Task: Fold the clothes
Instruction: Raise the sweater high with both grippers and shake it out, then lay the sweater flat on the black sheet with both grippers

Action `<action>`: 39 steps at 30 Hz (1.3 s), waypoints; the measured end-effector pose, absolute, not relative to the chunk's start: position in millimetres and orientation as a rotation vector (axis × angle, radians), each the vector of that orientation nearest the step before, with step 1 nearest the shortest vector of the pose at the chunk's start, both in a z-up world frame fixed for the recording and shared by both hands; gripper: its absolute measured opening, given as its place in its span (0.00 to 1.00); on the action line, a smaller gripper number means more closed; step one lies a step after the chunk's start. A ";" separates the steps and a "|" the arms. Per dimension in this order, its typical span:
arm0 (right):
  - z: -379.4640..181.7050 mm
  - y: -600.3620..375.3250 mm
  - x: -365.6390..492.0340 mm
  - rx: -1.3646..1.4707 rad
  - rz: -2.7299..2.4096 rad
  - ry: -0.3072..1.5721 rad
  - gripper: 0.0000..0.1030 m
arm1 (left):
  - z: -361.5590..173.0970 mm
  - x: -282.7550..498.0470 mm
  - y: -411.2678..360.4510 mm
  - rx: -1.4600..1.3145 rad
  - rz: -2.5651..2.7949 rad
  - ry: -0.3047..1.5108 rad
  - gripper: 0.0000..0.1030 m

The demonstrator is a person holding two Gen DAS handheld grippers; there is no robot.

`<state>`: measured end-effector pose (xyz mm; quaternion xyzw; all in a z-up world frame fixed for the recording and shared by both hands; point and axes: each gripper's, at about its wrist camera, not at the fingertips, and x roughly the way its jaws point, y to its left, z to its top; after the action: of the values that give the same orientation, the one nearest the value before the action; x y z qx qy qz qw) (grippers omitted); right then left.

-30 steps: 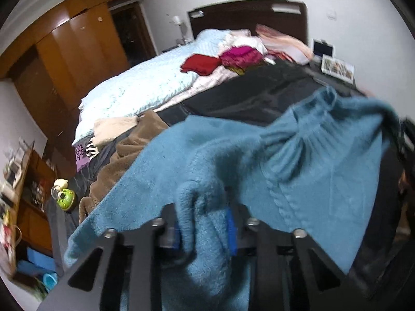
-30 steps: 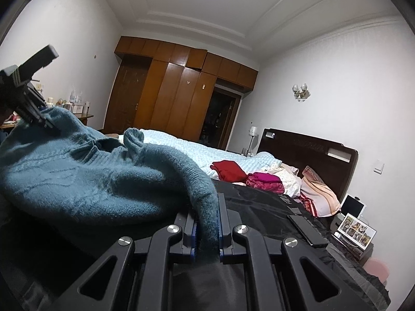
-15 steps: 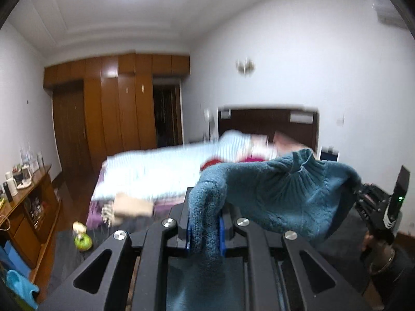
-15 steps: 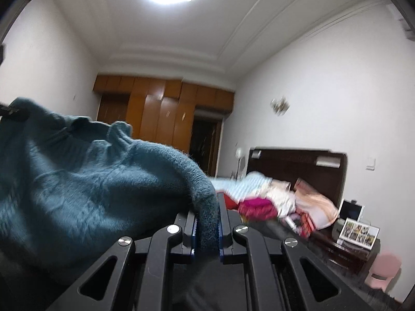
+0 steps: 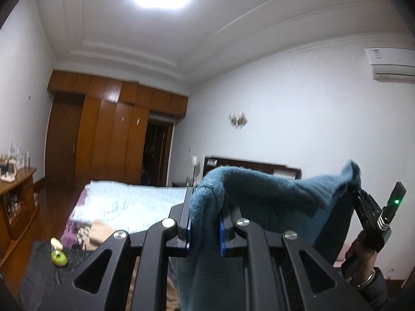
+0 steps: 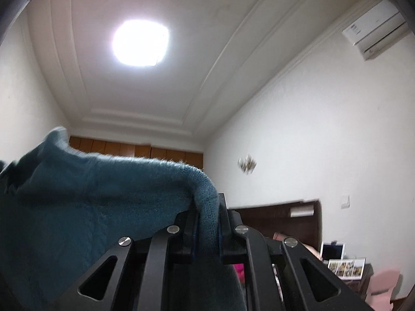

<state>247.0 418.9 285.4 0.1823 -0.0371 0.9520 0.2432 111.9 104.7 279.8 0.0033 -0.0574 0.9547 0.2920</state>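
Note:
A teal knit sweater hangs in the air between my two grippers. My left gripper is shut on one bunched edge of it. My right gripper is shut on another edge of the sweater, which drapes to the left and down. In the left wrist view the right gripper shows at the far right, held in a hand, with the sweater's far corner at its tip. Both cameras tilt up toward the ceiling.
A bed with a light blue quilt lies below, its dark headboard at the wall. A wooden wardrobe stands at the back, a wooden sideboard on the left. A green toy sits low left. Picture frames stand low right.
Both grippers have lifted the sweater up off the bed and tilted upward. The bed and clothes pile have dropped low in both views and the ceiling now fills them.

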 end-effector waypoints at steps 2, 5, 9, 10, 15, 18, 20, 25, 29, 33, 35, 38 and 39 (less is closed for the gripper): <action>297.0 416.1 259.9 0.569 2.566 -0.119 0.10 | 290.6 123.6 104.5 0.058 2.541 -0.144 0.16; 312.3 411.1 278.8 0.664 2.506 -0.164 0.10 | 302.8 138.3 104.6 0.117 2.538 -0.130 0.17; 326.3 406.2 303.5 0.765 2.437 -0.235 0.10 | 315.6 157.1 101.1 0.177 2.512 -0.143 0.17; 329.5 406.2 309.8 0.785 2.422 -0.246 0.10 | 318.7 162.8 101.2 0.194 2.505 -0.145 0.17; 343.3 406.2 339.8 0.860 2.321 -0.304 0.10 | 332.3 192.3 106.0 0.272 2.485 -0.140 0.20; 347.3 405.5 352.5 0.871 2.276 -0.347 0.10 | 336.7 203.3 109.3 0.294 2.485 -0.136 0.20; 349.1 405.2 356.3 0.863 2.256 -0.381 0.10 | 331.1 191.3 119.1 0.251 2.512 -0.115 0.20; 340.7 397.4 348.9 0.775 2.223 -0.476 0.10 | 317.3 161.2 143.5 0.140 2.576 -0.060 0.20; 320.9 415.7 310.5 0.624 2.249 -0.504 0.10 | 304.2 134.6 164.3 0.041 2.625 -0.016 0.20; 289.3 447.4 253.6 0.392 2.316 -0.498 0.10 | 268.1 80.1 200.4 -0.143 2.671 0.031 0.20; 267.4 465.0 219.3 0.271 2.338 -0.503 0.10 | 250.0 52.8 218.4 -0.237 2.690 0.055 0.20; 227.4 493.9 166.3 0.075 2.379 -0.490 0.10 | 222.0 12.6 244.0 -0.374 2.722 0.091 0.19; 214.8 501.8 151.2 0.022 2.383 -0.488 0.10 | 210.1 1.8 248.8 -0.399 2.762 0.104 0.17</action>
<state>151.2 501.8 214.8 0.0086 -0.1881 0.9187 0.3472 1.8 248.8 210.1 -0.1406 0.0365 0.9740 0.1737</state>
